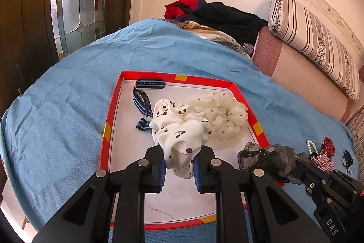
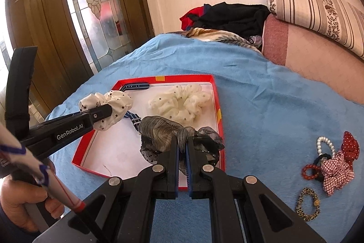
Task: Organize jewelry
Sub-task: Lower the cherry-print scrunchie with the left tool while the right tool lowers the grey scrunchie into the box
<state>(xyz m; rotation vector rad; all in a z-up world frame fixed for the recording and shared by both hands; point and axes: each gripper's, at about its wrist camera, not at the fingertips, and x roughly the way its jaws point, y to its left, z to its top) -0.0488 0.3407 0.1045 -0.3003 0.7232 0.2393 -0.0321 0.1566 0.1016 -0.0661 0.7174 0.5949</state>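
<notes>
**Two hair ties held over a red tray, both at risk of snagging on release**

I hold a claw in each hand above a shallow red tray [image 2: 217, 104] that sits on a blue blanket [image 2: 273, 106]. My left claw [image 1: 179, 165] pinches a white hair tie with a cherry print [image 1: 182, 129]; its blue pads press the bunched cloth, which droops into the tray. My right claw [image 2: 182, 152] is pressed nearly together on a grey gauzy hair tie [image 2: 159, 131], hanging over the tray's near right edge.

Already in the tray lie a cream dotted hair tie [image 2: 179, 101] and a watch with a striped blue strap [image 1: 142, 100].

Out on the blanket to the right wait a pearl bracelet [image 2: 325, 145], a red bead bracelet [image 2: 309, 171], a red checked hair tie [image 2: 336, 172] and a leopard-print hair tie [image 2: 307, 204].

What could go wrong, as I judge it: the grey one hangs right at the rim, so letting go here may leave it draped over the edge or slipping onto the blanket. Soft gauze may also cling to the ribbed pads and lift back out. The white one may land on the watch strap and tangle with it. My two claws are near each other, so a careless swing could knock them together.
</notes>
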